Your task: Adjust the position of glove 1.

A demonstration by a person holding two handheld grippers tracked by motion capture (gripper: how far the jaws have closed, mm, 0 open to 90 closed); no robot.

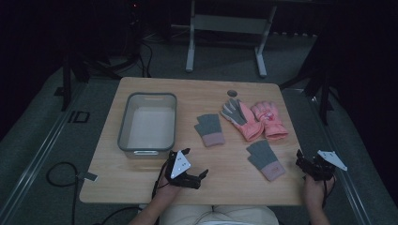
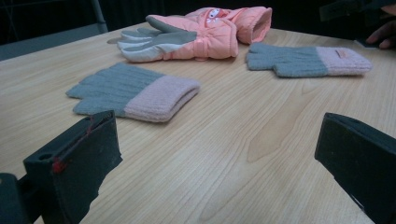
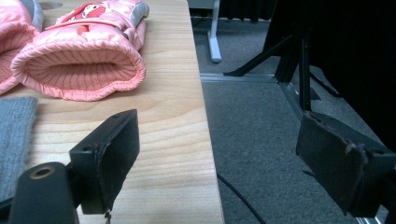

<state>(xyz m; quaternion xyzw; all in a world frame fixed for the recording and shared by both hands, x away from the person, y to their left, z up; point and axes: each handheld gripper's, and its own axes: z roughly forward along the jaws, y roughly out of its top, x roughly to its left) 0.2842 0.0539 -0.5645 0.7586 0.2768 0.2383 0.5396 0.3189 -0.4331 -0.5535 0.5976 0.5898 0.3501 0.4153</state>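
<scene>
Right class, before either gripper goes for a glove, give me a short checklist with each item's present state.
1. Left gripper fingers open, nothing between: ok.
2. Right gripper fingers open, nothing between: ok.
3. Grey knit gloves lying flat, apart from each other: ok.
4. Pink ski gloves side by side, touching: ok.
5. Grey bin holding nothing: ok.
6. Right gripper fully over the table: not ok, it hangs past the edge.

Bare wood in front of left claw [image 1: 192, 165], open path fwd to the nearer grey glove [image 1: 210, 130]. Grey bin [image 1: 126, 123] blocks the table's [image 1: 155, 187] left side. Right claw [image 1: 302, 165] sits at the table's right edge w/ open floor beside it; second grey glove [image 1: 266, 159] and pink gloves [image 1: 256, 119] crowd its left.
</scene>
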